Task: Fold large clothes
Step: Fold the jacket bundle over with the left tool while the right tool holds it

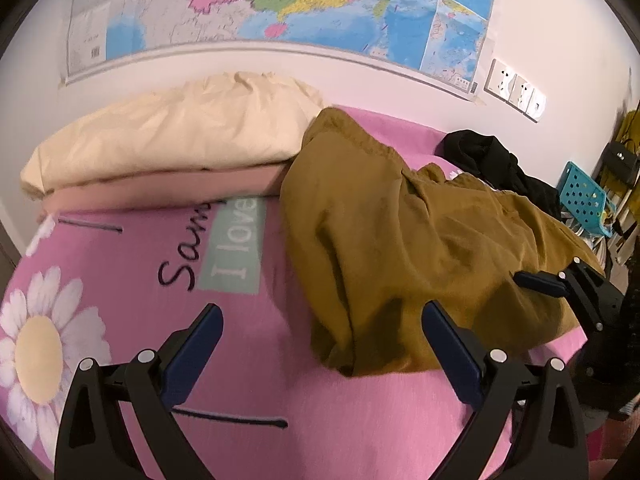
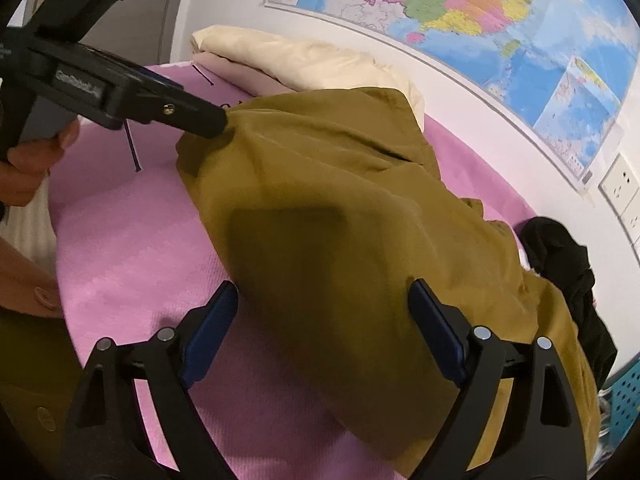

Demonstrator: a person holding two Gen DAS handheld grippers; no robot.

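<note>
Garment [image 2: 344, 216] lies crumpled on the pink blanket [image 2: 132, 248], its length running from your right gripper [image 2: 320, 308] back toward the cream pillow [image 1: 168, 136]. Both grippers gape empty; your left gripper [image 1: 320, 332] sits at its near-left edge.

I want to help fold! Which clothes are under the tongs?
The mustard-brown garment, spread under both tongs. The black garment lies bunched farther back near the wall.

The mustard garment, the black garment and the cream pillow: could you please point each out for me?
mustard garment [image 1: 400, 240]: left wrist view, middle of the rumpled cloth.
black garment [image 1: 492, 160]: left wrist view, centre of the heap.
cream pillow [image 1: 168, 136]: left wrist view, top face.
</note>
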